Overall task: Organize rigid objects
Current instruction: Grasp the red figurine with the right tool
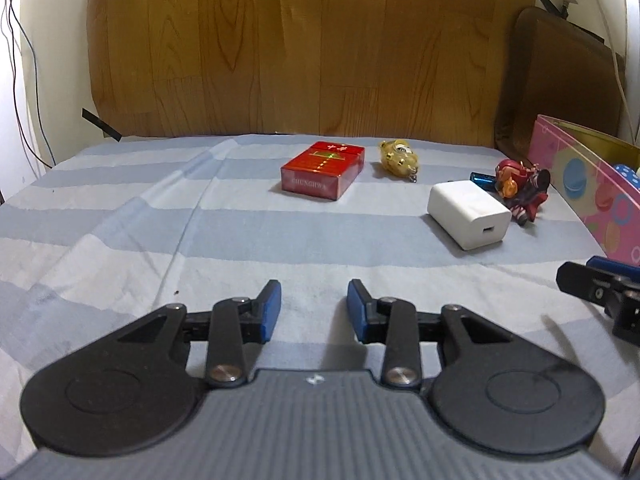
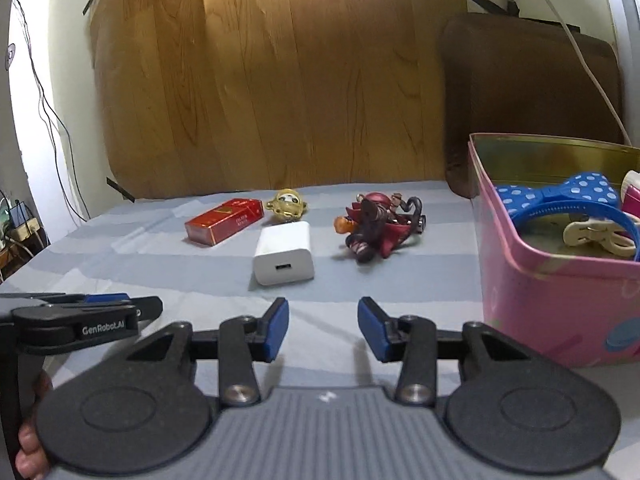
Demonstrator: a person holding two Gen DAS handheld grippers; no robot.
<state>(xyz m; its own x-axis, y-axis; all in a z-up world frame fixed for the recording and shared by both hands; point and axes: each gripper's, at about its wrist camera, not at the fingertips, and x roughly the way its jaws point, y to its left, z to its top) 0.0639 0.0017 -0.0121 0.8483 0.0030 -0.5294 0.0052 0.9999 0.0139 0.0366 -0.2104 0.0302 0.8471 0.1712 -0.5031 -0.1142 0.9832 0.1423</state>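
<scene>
Both claws stand parted and empty: left claw, right claw. On the striped bed sheet lie four loose items near the pink tin at right. The white charger sits nearest the right claw: judged light, stiff, smooth-sided, best taken across its two long flat sides. The red pack would crush if squeezed hard. The red figurine and gold charm are irregular, likely to slip.
</scene>
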